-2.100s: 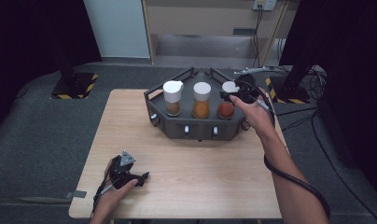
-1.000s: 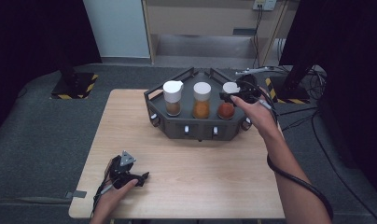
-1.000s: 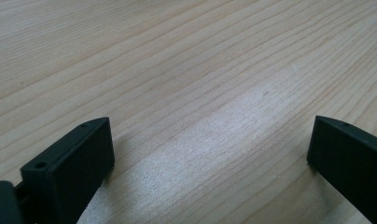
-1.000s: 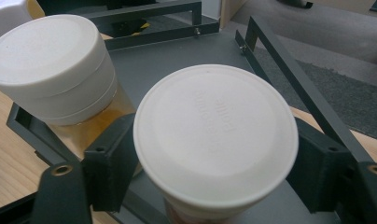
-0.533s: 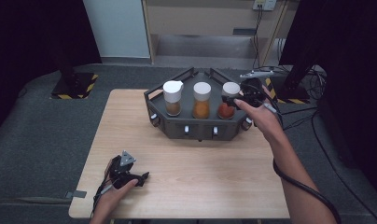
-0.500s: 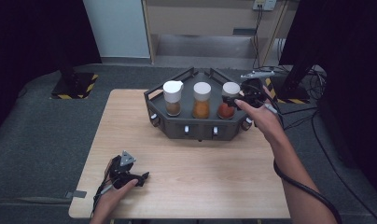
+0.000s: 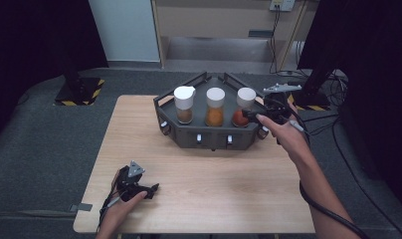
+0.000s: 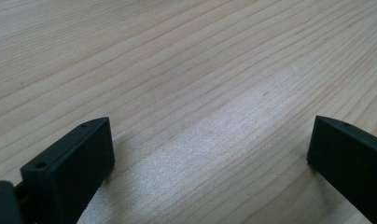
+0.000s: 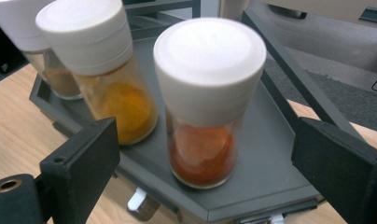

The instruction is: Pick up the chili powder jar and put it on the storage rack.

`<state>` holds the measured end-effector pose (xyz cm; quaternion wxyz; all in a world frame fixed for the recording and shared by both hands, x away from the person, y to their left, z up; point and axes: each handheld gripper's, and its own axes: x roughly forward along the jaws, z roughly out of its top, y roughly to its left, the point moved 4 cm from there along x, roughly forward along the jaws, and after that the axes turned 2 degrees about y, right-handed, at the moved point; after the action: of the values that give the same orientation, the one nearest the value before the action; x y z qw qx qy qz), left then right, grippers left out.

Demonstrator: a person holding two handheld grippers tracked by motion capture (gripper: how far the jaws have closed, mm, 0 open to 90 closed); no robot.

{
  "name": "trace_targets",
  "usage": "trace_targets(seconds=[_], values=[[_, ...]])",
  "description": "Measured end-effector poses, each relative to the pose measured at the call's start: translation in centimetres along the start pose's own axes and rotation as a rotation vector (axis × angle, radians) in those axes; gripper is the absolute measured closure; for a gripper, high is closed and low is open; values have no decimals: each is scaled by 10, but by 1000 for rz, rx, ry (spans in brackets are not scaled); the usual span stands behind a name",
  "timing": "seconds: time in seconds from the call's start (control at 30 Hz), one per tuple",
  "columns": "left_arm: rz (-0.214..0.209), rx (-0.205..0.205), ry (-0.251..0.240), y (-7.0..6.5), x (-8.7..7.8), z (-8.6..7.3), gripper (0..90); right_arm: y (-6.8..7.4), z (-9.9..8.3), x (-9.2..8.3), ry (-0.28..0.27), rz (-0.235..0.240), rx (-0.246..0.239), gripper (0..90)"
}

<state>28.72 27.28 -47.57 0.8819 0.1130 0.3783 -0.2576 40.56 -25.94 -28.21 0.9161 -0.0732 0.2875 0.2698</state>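
Three white-capped spice jars stand upright in a dark grey rack (image 7: pixel 209 139): brown powder (image 7: pixel 184 104), orange (image 7: pixel 215 107) and red (image 7: pixel 245 108). My right gripper (image 7: pixel 251 115) is at the rack's right end, open, pointing at the red jar. In the right gripper view the red jar (image 9: pixel 207 102) stands just ahead of the wide-spread jaws of the right gripper (image 9: pixel 210 154), apart from them, with the orange jar (image 9: pixel 102 70) and the brown jar (image 9: pixel 37 51) beyond. My left gripper (image 7: pixel 150 189) lies on the table's front left, open. Bare wood lies between the left gripper's (image 8: pixel 210 149) jaws.
The light wooden table (image 7: pixel 204 189) stands on grey carpet. The rack has raised rails (image 9: pixel 280 65) along its sides and small knobs (image 7: pixel 199 138) on its front wall. Cables (image 7: pixel 318 124) trail off to the right of the table. Black stands with hazard-striped bases (image 7: pixel 79 92) are behind.
My right gripper has drawn back a little to the right from the red jar, so its cap now shows fully. The left gripper has stayed put.
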Motion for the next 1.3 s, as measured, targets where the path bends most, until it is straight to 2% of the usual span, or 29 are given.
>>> trace_targets(seconds=[0.83,1.3], values=[[0,0,-1,0,0,0,0,15,-55,-18,2,20,12,56],[0,0,-1,0,0,0,0,30,-86,-20,3,65,22,56]])
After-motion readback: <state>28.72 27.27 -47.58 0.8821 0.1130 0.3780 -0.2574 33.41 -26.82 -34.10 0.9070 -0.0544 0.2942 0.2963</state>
